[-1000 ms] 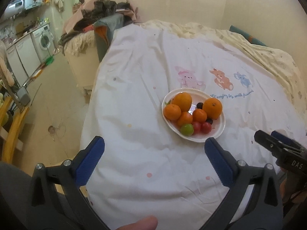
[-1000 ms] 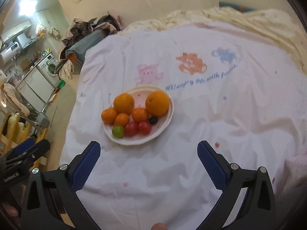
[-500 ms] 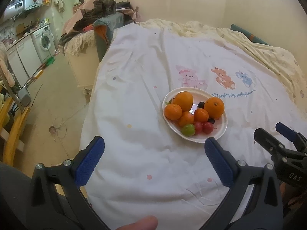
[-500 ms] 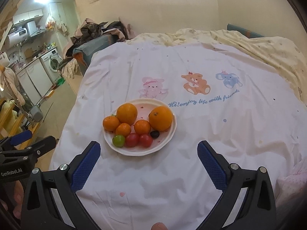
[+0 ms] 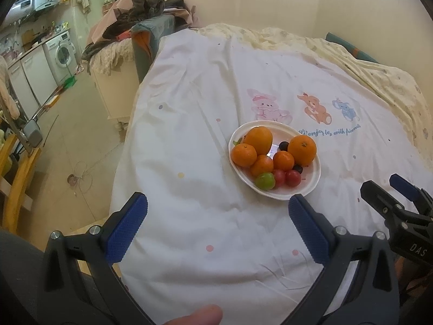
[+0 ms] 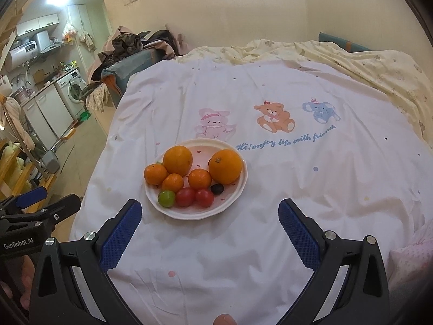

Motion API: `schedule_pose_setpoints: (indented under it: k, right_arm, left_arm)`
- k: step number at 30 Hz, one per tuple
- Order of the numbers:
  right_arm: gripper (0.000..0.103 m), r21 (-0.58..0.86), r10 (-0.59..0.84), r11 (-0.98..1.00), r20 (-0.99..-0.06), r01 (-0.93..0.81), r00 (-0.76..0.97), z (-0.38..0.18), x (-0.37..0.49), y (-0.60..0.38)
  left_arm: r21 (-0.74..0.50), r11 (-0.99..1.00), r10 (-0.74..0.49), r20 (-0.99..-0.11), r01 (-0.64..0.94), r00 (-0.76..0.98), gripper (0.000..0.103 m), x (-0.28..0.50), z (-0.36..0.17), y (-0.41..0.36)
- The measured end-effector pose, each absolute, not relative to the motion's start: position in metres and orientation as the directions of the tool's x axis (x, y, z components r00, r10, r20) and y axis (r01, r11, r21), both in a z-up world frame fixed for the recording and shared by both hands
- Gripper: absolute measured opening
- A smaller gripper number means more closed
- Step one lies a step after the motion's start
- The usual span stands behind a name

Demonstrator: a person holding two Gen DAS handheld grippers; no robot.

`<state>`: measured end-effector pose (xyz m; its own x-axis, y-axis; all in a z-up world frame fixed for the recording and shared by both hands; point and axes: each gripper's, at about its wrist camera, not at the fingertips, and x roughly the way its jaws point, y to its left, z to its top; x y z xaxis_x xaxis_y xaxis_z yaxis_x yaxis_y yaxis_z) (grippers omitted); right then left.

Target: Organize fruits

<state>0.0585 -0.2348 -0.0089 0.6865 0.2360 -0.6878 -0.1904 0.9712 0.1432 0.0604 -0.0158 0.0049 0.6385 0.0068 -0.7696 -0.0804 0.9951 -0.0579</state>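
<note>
Two large oranges [image 6: 177, 160] [image 6: 225, 166] sit at the far side of a white plate [image 6: 238, 192], with three smaller mandarins [image 6: 155, 174] [image 6: 173, 182] [image 6: 199, 179] in front of them. Along the near rim we see a green tomato [image 6: 166, 198], two red tomatoes [image 6: 185, 197] [image 6: 204, 197] and a dark grape [image 6: 217, 188]; the left wrist view shows a second grape [image 5: 283, 145] between the two oranges. Plate rests on a white sheet [image 6: 297, 176] printed with a rabbit, a bear, an elephant and blue lettering, spread over a bed. Beyond it, a pale yellow quilt [image 6: 365, 65].

We hold the right gripper [image 6: 207, 222] above the sheet just short of the plate, its blue-padded fingers spread wide, nothing between them. Left gripper [image 5: 215, 218] hangs likewise over the sheet, fingers wide apart and empty, the plate ahead and to its right. Each tool shows at the edge of the other's view.

Off to the left: tiled floor, a washing machine [image 6: 75, 89], heaped clothes [image 6: 127, 46].
</note>
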Motion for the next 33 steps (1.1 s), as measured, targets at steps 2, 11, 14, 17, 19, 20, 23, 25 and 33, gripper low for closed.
schedule_pose_setpoints:
  k: [2,11,14,17,19,20,23,25,33]
  right_arm:
    - [0.103,0.141,0.235,0.972,-0.687,-0.191,0.687,-0.0089,0.0585,-0.2347]
    - [0.103,0.141,0.237,0.971,-0.683,-0.193,0.691,-0.007,0.0567,-0.2341]
    - [0.103,0.142,0.237,0.971,-0.683,-0.192,0.691,-0.0069,0.0566,-0.2339]
    - [0.103,0.142,0.237,0.971,-0.683,-0.192,0.691,-0.0071,0.0567,-0.2341]
    - [0.103,0.142,0.236,0.971,-0.683,-0.192,0.691,-0.0069,0.0566,-0.2337]
    - [0.103,0.141,0.236,0.971,-0.684,-0.193,0.69,-0.0071,0.0567,-0.234]
    - [0.103,0.141,0.235,0.971,-0.683,-0.191,0.691,-0.007,0.0567,-0.2341]
    - [0.103,0.144,0.237,0.971,-0.683,-0.192,0.691,-0.0069,0.0567,-0.2338]
    - [0.103,0.14,0.235,0.971,-0.684,-0.192,0.691,-0.0055,0.0559,-0.2346]
  left_arm:
    - [-0.06,0.995,0.006,-0.769,-0.081,0.639,0.103,0.0604,0.005,-0.0153]
    - [-0.06,0.995,0.006,-0.77,-0.081,0.638,0.103,0.0604,0.0048,-0.015]
    - [-0.058,0.995,0.007,-0.771,-0.081,0.637,0.103,0.0604,0.0048,-0.015]
    - [-0.06,0.995,0.007,-0.772,-0.083,0.636,0.103,0.0606,0.0044,-0.0136]
    - [-0.062,0.994,0.006,-0.773,-0.085,0.635,0.103,0.0604,0.0039,-0.0123]
    - [-0.062,0.994,0.007,-0.772,-0.085,0.636,0.103,0.0605,0.0038,-0.0122]
    - [-0.065,0.994,0.002,-0.774,-0.083,0.633,0.103,0.0608,0.0036,-0.0115]
    - [-0.065,0.994,0.003,-0.775,-0.084,0.631,0.103,0.0607,0.0029,-0.011]
    - [-0.067,0.994,0.002,-0.776,-0.086,0.631,0.103,0.0606,0.002,-0.0103]
